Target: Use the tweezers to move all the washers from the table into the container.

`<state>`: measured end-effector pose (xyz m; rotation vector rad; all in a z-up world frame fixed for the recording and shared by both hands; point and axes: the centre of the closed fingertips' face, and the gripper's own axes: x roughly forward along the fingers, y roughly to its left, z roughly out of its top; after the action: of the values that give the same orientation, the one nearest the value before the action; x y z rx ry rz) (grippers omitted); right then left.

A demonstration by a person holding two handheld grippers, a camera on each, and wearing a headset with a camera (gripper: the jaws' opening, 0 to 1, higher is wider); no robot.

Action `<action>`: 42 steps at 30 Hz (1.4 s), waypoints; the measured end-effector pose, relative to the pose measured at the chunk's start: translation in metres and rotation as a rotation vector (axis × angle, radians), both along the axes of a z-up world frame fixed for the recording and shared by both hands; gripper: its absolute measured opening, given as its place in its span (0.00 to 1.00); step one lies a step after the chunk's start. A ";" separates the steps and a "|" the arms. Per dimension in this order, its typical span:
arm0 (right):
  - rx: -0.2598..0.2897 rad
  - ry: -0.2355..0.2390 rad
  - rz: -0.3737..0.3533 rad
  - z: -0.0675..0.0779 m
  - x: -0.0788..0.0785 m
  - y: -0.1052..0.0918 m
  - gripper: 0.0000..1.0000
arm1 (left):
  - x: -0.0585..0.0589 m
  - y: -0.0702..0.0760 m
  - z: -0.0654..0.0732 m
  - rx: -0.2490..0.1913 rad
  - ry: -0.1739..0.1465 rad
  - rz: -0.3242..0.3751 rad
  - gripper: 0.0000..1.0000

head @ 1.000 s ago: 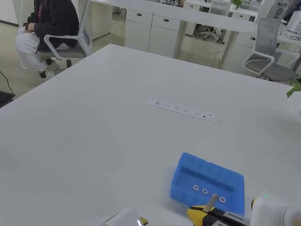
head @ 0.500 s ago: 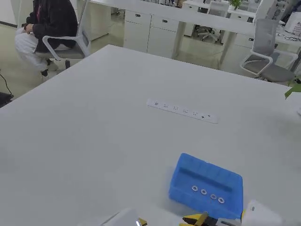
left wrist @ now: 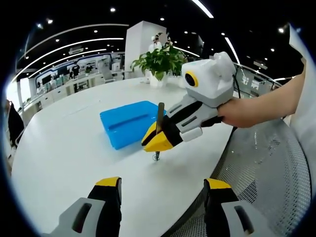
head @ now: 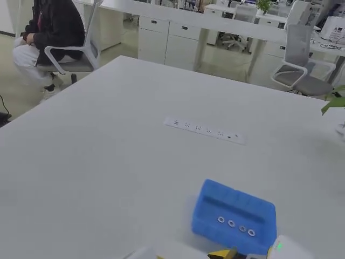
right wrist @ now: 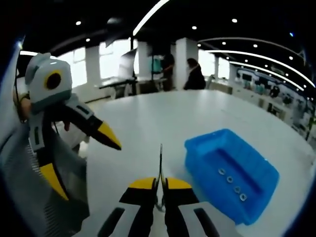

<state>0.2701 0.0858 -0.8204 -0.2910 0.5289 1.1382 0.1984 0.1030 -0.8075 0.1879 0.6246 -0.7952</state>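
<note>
Reading left to right in the right gripper view: the left gripper (right wrist: 89,168) is held with jaws spread and empty, and the right gripper (right wrist: 159,183) is clamped on the tweezers (right wrist: 160,160), whose long axis runs straight ahead along the jaws. The container (right wrist: 212,136) is set just right of the tweezers' tips, nearer the right gripper, with four washers (right wrist: 230,179) lined up inside. A washer at the tips cannot be confirmed.

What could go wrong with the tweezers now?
The thin metal tweezers, pinched in the right gripper, might twist or slip.
Their tip is close to the blue plastic container; a bump could shove it and jolt the four small metal washers inside.
The edge of the white table is near; anything dropped might roll off.
</note>
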 end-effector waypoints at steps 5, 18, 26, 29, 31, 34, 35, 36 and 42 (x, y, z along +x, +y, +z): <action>0.040 0.053 -0.005 0.017 0.009 0.002 0.04 | 0.000 0.001 0.000 0.000 0.000 -0.001 0.68; 0.107 0.030 -0.021 0.070 0.064 0.009 0.04 | 0.001 0.002 0.000 -0.003 -0.006 0.006 0.68; 0.129 0.068 -0.111 0.061 0.104 0.011 0.04 | 0.002 0.002 0.001 -0.005 -0.005 0.011 0.67; 0.120 0.095 -0.152 0.046 0.118 0.011 0.04 | 0.002 0.002 0.001 -0.006 -0.004 0.014 0.67; 0.113 0.131 -0.178 0.036 0.125 0.010 0.04 | 0.002 0.001 0.001 -0.005 -0.002 0.015 0.67; 0.116 0.141 -0.188 0.028 0.132 0.010 0.04 | 0.002 0.001 0.001 -0.006 0.000 0.014 0.67; 0.116 0.149 -0.194 0.025 0.134 0.011 0.04 | 0.002 0.001 0.001 -0.006 0.000 0.016 0.67; 0.116 0.153 -0.197 0.024 0.135 0.011 0.04 | 0.002 0.001 0.001 -0.006 0.000 0.017 0.67; 0.073 0.123 -0.172 0.012 0.139 0.014 0.04 | 0.002 0.001 0.001 -0.007 0.004 0.015 0.67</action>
<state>0.4087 0.0996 -0.8080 -0.1095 0.6077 1.0095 0.1999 0.1039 -0.8066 0.1751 0.6262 -0.7831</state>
